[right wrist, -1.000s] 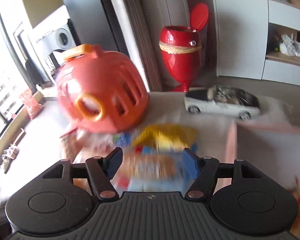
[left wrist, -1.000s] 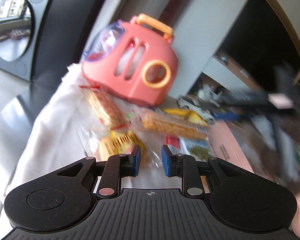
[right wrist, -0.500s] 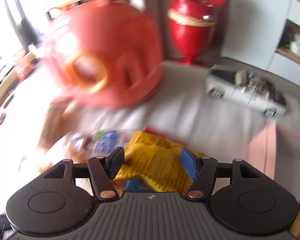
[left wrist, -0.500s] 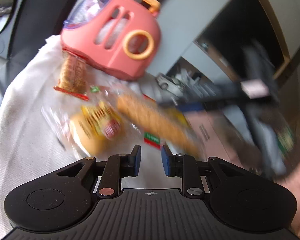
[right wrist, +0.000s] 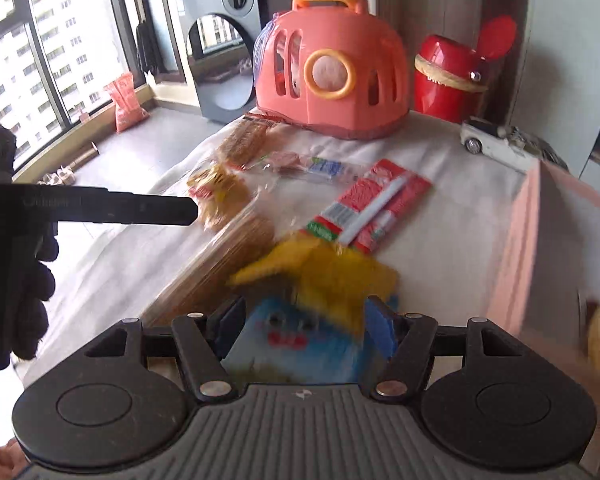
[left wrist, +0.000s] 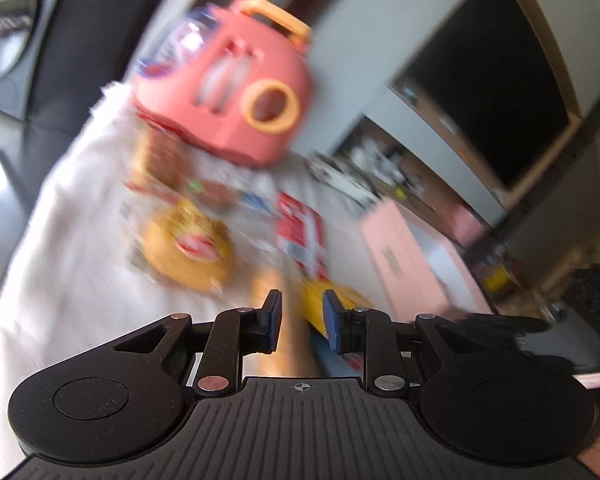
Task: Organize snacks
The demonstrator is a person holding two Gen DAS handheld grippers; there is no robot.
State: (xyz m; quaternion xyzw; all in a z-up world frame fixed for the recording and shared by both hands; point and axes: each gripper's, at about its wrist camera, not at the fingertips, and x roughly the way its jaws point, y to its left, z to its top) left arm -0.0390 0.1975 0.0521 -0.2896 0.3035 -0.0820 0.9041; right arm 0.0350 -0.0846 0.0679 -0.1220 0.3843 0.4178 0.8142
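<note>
— White cloth-covered table (right wrist: 440,240), largest item; on it?
— Salmon plastic carrier (right wrist: 332,68) at the far end; pink box (right wrist: 540,240) at the right edge; red-and-white flat pack (right wrist: 374,204) mid-cloth; long biscuit sleeve (right wrist: 220,264) beside it.
— Grippers?
— Right gripper (right wrist: 304,320): jaws opening, blue-and-yellow snack bag (right wrist: 300,336) between them, over the near cloth; left gripper (left wrist: 302,316): jaws narrowly apart, gripping nothing.

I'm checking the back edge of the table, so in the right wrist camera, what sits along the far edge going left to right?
Pink toy carrier → red bin → white toy car.
</note>
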